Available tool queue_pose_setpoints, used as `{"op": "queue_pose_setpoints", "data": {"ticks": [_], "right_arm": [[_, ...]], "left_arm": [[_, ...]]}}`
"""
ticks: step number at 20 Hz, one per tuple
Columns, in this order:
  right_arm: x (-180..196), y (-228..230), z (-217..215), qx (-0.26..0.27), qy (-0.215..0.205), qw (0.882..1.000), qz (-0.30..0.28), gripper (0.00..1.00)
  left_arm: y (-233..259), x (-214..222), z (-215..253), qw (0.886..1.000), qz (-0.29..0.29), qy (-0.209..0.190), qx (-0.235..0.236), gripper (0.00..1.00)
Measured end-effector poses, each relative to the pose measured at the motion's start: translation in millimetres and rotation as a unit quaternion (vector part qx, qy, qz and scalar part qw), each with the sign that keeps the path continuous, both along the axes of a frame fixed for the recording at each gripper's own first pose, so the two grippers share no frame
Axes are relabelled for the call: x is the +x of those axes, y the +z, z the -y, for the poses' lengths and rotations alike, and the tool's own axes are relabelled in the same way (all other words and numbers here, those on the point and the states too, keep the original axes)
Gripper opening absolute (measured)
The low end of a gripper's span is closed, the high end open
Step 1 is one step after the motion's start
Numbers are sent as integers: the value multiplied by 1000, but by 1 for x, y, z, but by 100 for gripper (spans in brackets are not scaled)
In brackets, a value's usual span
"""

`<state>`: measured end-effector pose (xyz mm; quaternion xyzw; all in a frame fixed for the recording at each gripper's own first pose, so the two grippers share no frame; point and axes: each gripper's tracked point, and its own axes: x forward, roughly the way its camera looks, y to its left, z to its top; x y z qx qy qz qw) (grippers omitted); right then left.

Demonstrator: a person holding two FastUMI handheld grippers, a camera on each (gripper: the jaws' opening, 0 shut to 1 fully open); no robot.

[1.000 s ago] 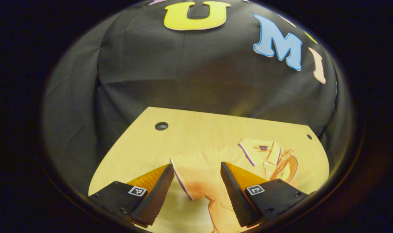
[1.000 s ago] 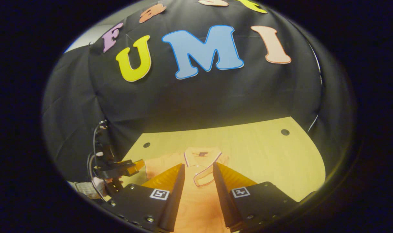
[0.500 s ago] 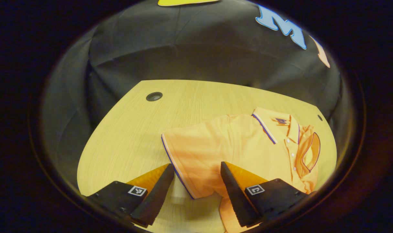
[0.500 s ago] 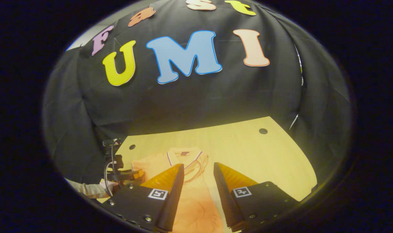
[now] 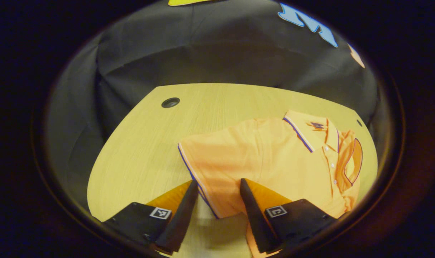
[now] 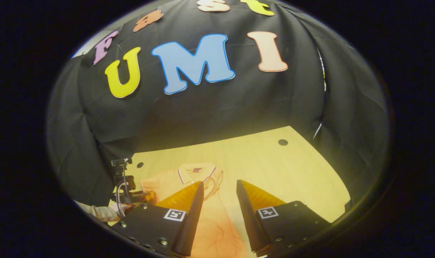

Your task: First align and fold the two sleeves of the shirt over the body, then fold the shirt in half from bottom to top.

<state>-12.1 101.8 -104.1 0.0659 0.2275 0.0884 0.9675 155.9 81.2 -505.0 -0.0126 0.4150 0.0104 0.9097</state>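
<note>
Wood-grain table (image 5: 146, 143) fills the lower half of both views, pale and yellow under the light, with a round hole (image 5: 170, 103) near its far left corner in the left gripper view and another hole (image 6: 282, 142) far beyond the jaws in the right gripper view. Black cloth wall (image 5: 217, 50) stands behind the table on all sides.

Shirt (image 5: 275, 157), orange with a dark-trimmed collar (image 5: 307, 130), lies flat on the table ahead of the left gripper (image 5: 217, 188) and to the right of its jaws. Its sleeve (image 5: 210, 161) spreads toward the jaws, and the trimmed sleeve edge runs down into the gap between the two fingers. The jaws stand apart, released, with the cloth between them; whether either finger touches the sleeve cannot be told.

In the right gripper view, the right gripper (image 6: 219, 190) also has its jaws spread, gripping nothing. The shirt (image 6: 206, 215) lies below and beyond them, collar at the far end just left of the gap. Off to the left of those jaws the left gripper (image 6: 146, 196) sits low at the shirt's edge, with a sleeve (image 6: 95, 211) of the person behind it.
</note>
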Motion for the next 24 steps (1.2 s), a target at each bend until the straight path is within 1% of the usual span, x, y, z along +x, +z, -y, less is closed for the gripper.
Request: {"op": "queue_pose_setpoints", "data": {"ticks": [1,3,4,5,7,8,9,12,14,17,18,19,20,21,22,24], "right_arm": [[-1,-1,1,1,-1,1000,-1,58],[-2,-5,3,0,-4,1000,-4,58],[-3,-6,4,0,-4,1000,-5,58],[-4,-8,5,-1,-5,1000,-6,58],[-5,-10,6,0,-5,1000,-8,58],[-5,-9,7,1,-6,1000,-8,58],[-5,-9,7,2,-6,1000,-8,58],[-4,-9,10,4,-7,1000,-4,58],[-4,-9,12,5,-10,1000,-3,58],[-8,-15,14,14,-12,1000,-7,58],[-9,-18,15,17,-14,1000,-10,58],[-9,-20,16,20,-16,1000,-12,58],[-10,-22,19,24,-18,999,-14,58],[-10,-25,20,27,-21,999,-15,58],[-11,-26,23,28,-25,999,-16,58],[-14,-27,31,30,-35,999,-16,58]], "left_arm": [[0,0,-1,1000,2,3,0,75],[2,1,2,1000,5,6,-18,43],[3,0,4,1000,4,11,-28,24],[0,0,4,999,0,14,-31,14],[1,0,4,1000,-9,9,-18,14],[2,0,5,1000,-12,6,-11,9],[1,0,6,1000,-16,3,-5,6],[3,1,8,999,-26,-8,23,6],[13,6,16,999,-16,-18,39,6],[43,19,48,996,20,-68,54,6],[54,23,63,994,33,-89,57,9],[62,26,80,991,46,-109,59,6],[70,29,97,988,56,-127,61,9],[75,29,114,986,62,-145,61,9],[77,28,130,983,65,-160,61,6],[78,24,158,979,63,-183,56,6]]}}
